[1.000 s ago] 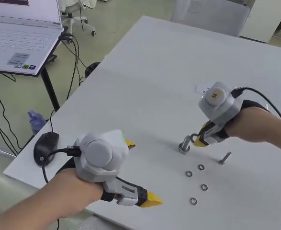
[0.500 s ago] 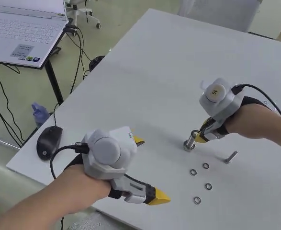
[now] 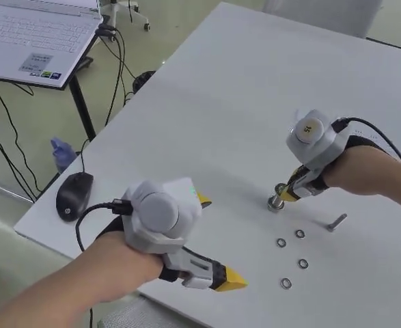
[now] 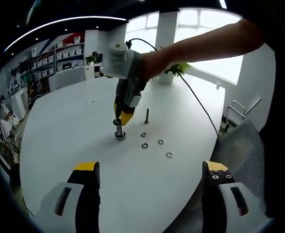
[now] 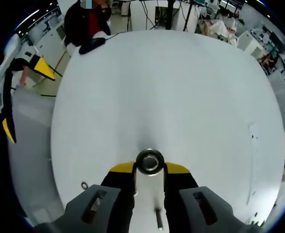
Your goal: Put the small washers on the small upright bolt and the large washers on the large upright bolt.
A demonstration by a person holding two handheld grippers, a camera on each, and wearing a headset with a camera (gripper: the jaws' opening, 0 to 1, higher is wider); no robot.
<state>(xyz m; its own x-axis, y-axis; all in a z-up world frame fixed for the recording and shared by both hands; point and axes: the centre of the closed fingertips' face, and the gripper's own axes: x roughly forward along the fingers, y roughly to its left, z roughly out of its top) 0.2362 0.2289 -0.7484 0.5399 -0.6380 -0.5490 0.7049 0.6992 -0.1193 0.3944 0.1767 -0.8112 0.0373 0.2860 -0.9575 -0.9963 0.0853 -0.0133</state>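
The right gripper (image 3: 287, 194) pinches a large washer (image 5: 150, 161), jaws narrow, right atop the large bolt (image 3: 276, 202) by the bench's (image 3: 220, 123) near edge, lining up the hole. The left gripper (image 3: 219, 239) hangs wide and empty, keeping clear. Small washers (image 3: 302, 263) lie beside the small bolt (image 3: 337, 222).

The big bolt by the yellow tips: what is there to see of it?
The bolt looks like silvery metal. It stands upright on the white table, wider base down and shaft pointing up. The right gripper hangs just over its top, shut on a washer at the shaft's tip. I cannot tell whether that ring is around the shaft yet. Four loose washers lie on the table close by, not touching it.
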